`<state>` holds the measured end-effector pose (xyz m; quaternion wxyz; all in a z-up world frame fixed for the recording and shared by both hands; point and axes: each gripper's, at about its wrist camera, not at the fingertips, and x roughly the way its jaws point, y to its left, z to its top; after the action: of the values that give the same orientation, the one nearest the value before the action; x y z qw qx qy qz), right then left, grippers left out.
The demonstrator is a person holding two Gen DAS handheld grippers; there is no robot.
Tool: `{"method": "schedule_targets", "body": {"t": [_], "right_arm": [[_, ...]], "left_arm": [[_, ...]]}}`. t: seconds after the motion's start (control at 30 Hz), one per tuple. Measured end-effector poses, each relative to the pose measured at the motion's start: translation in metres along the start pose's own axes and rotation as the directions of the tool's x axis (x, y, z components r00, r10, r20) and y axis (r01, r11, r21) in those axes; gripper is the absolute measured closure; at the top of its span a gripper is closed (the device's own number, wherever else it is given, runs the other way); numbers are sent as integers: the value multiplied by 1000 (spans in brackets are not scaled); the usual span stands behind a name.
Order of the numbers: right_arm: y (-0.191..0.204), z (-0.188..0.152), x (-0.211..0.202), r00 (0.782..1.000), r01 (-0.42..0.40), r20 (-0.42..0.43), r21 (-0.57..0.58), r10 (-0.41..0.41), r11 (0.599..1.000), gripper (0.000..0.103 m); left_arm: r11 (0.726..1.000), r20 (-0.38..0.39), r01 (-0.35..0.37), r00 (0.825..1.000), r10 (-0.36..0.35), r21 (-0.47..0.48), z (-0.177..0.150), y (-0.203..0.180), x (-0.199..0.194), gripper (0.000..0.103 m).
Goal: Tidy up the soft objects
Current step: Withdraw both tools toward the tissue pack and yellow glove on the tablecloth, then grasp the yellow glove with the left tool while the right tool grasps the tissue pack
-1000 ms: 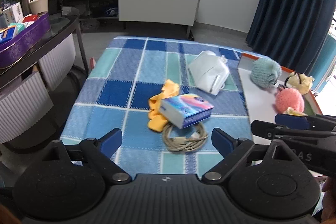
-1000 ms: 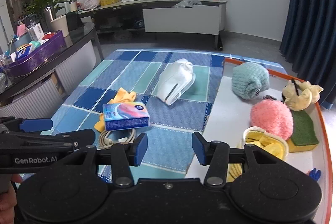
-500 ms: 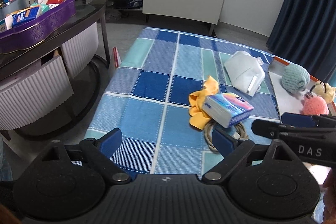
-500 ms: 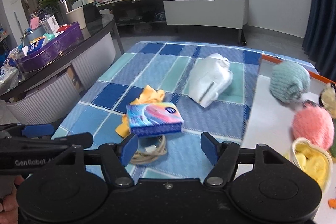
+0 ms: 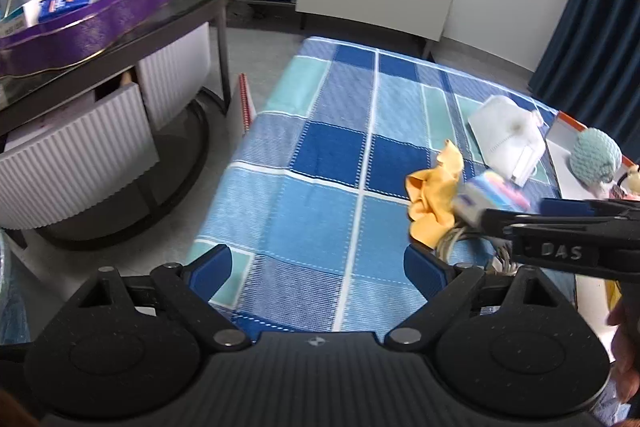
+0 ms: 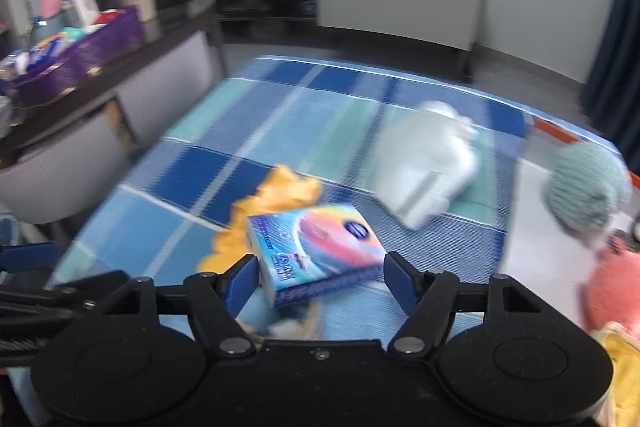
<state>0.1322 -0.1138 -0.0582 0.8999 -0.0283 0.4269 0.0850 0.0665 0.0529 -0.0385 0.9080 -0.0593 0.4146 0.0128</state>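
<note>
Two grippers: both are in frame, each held by a person above a table covered by a blue checked cloth [image 5: 320, 187].
Right gripper [image 6: 320, 277]: its jaws are spread wide and empty. The colourful tissue pack [image 6: 316, 251] sits between the blue fingertips [image 6: 242, 279], and no pad appears to press on it.
Left gripper [image 5: 316, 265]: its jaws are also spread wide, with nothing between them. It hangs over bare cloth at the near left part of the table, apart from the objects.
Tissue pack position: it lies on the cloth, resting partly on a crumpled yellow cloth [image 6: 276, 203] and on a coil of beige cable [image 5: 460, 239].
Other soft objects: a white pouch [image 6: 428, 175] lies farther back on the cloth. On a white tray with an orange rim [image 6: 560, 135] at the right sit a teal knitted ball [image 6: 588, 187] and a pink fluffy ball [image 6: 612, 291].
Step in hand: judging by the framing, the right gripper is lining up to grasp the tissue pack. The view is motion-blurred.
Next move: it likely calls for lowering the fingers beside the pack's two short ends, then closing gently.
Caution: the pack is soft and perched on the cable and cloth, so it may tip or drag them along.
</note>
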Motion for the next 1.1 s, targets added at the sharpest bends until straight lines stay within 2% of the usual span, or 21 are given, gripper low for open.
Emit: {"method": "schedule_targets", "body": {"t": [0.07, 0.2, 0.43, 0.53, 0.63, 0.67, 0.7, 0.73, 0.83, 0.97, 1.1], "right_arm": [[-19, -6, -4, 997, 77, -7, 45, -77, 996, 22], [-51, -18, -17, 995, 99, -13, 107, -98, 989, 22], [-61, -18, -36, 999, 35, 34, 154, -41, 987, 22], [-59, -14, -33, 999, -2, 33, 187, -5, 982, 22], [-55, -8, -25, 1000, -13, 22, 223, 9, 975, 22], [-54, -7, -22, 1000, -19, 17, 236, 16, 972, 22], [-53, -5, -19, 1000, -23, 14, 247, 20, 969, 22], [-51, -3, -16, 1000, -19, 9, 262, 17, 965, 21], [-47, 3, -3, 1000, -7, -10, 315, 11, 949, 21], [-40, 10, 18, 999, 22, -49, 387, -3, 922, 20], [-35, 13, 35, 995, 78, -83, 395, -49, 916, 16]], "left_arm": [[1000, 0, 15, 1000, -15, 10, 1, -4, 4, 8], [999, 2, 32, 999, -32, 33, 9, -16, 18, 8], [990, -15, 84, 996, -83, 110, 26, -43, 51, 11], [984, -36, 117, 993, -113, 136, 28, -52, 61, 19], [978, -19, 98, 995, -96, 183, 27, -59, 69, 43], [976, -10, 96, 995, -96, 196, 27, -60, 70, 54], [975, -9, 115, 993, -115, 192, 27, -59, 70, 70], [975, -14, 137, 991, -137, 175, 28, -56, 69, 77], [977, 30, 113, 992, -120, 179, 28, -54, 60, 81], [983, 39, 108, 993, -115, 150, 30, -47, 56, 82], [988, 47, 86, 995, -93, 131, 29, -41, 49, 82]]}}
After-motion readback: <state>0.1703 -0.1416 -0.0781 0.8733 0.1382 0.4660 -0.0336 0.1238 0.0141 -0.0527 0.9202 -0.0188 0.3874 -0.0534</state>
